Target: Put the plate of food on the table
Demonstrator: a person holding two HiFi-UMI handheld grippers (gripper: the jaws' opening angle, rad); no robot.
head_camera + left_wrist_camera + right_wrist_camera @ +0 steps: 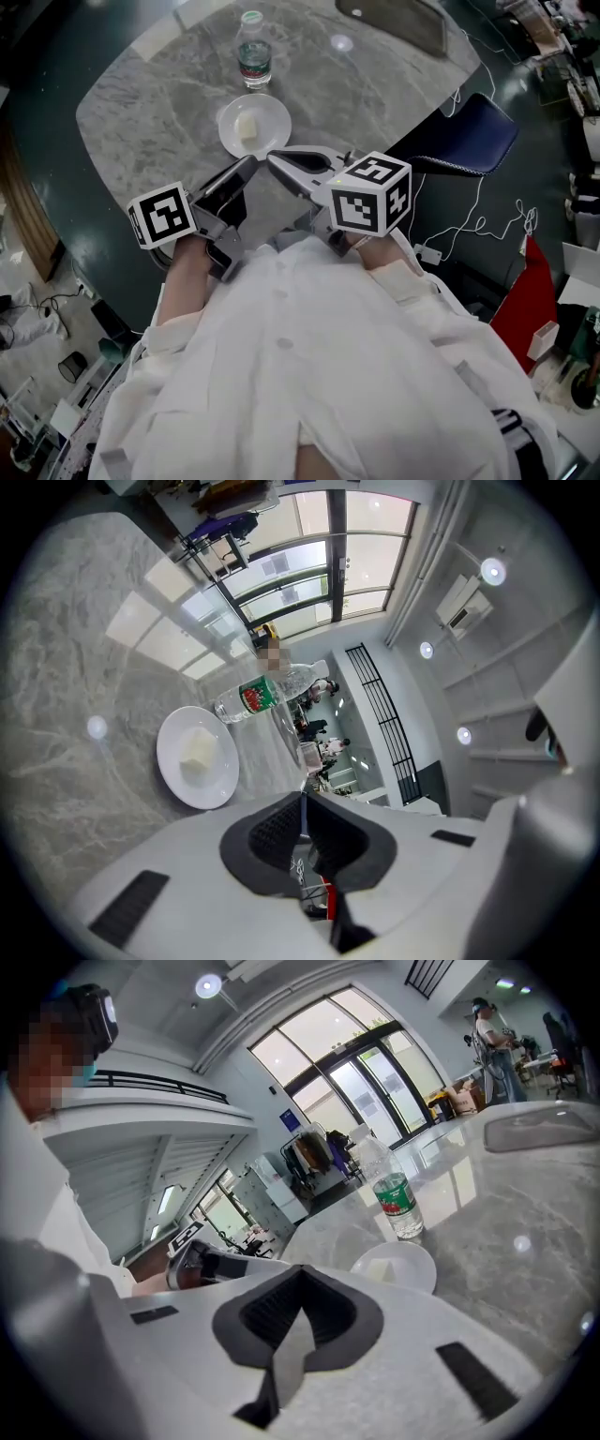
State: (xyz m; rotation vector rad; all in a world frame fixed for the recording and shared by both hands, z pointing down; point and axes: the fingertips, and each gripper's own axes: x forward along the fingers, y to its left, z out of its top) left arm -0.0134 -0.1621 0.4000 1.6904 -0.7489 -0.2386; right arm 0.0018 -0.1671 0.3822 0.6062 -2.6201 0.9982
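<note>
A white plate (267,117) with a pale block of food (247,127) rests on the grey marble table (159,103), just in front of a water bottle (253,52). Both grippers hover near the table's front edge, short of the plate. My left gripper (251,161) is shut with nothing in it, and my right gripper (274,157) is shut and empty too, the two tips nearly meeting. In the left gripper view the plate (214,782) lies ahead and left of the closed jaws (302,796). In the right gripper view the plate (417,1258) sits just past the closed jaws (300,1269).
A dark flat tray (398,21) lies at the table's far edge. A blue chair (464,136) stands at the table's right side. White cables (487,220) and a red object (523,300) lie on the dark floor to the right.
</note>
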